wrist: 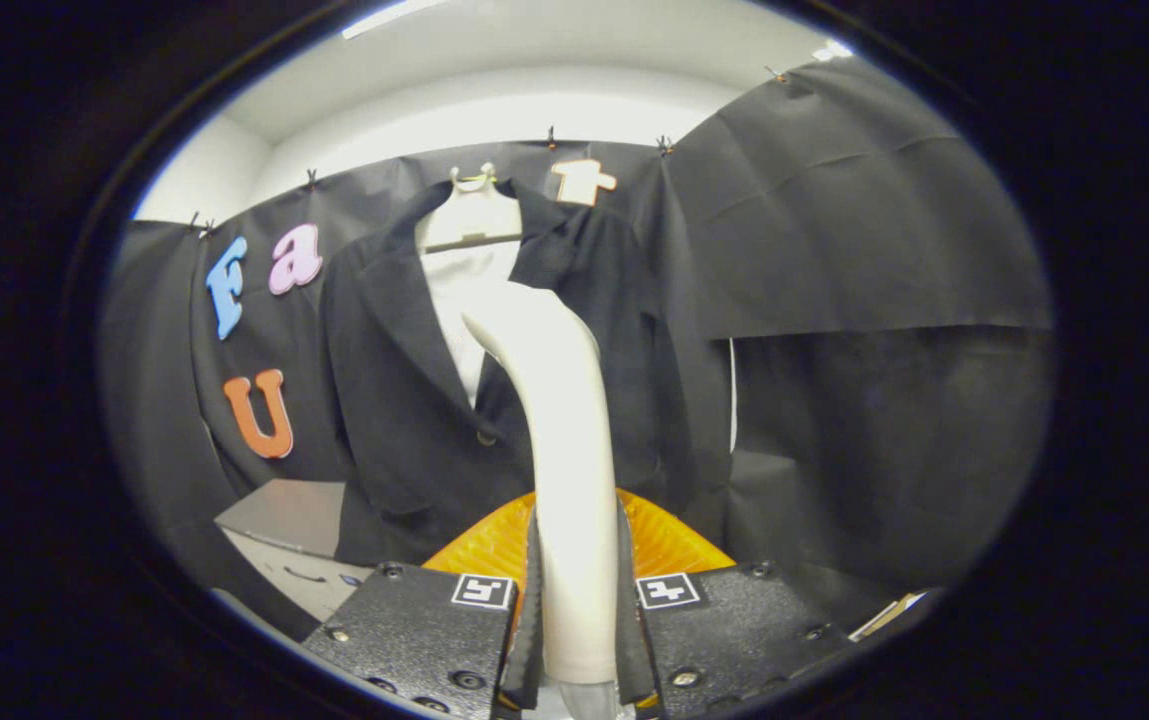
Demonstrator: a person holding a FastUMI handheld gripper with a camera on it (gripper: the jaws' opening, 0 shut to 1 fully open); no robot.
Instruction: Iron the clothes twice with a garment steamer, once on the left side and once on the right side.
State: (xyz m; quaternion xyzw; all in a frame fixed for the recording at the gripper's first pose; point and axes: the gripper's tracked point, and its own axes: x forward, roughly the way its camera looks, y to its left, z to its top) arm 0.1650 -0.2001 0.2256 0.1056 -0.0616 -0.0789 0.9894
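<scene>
A white garment steamer stands up between my fingers, and my gripper is shut on its handle. Its curved head rises in front of the chest of a dark jacket that hangs on a pale hanger over a white shirt. The steamer head sits over the jacket's opening, a little toward its right panel. Whether the head touches the cloth I cannot tell. The steamer hides the middle of the jacket front.
Black cloth walls close in the booth behind and to the right of the jacket. A grey box-like surface sits low to the left of the jacket. An orange ribbed part shows just behind the fingers.
</scene>
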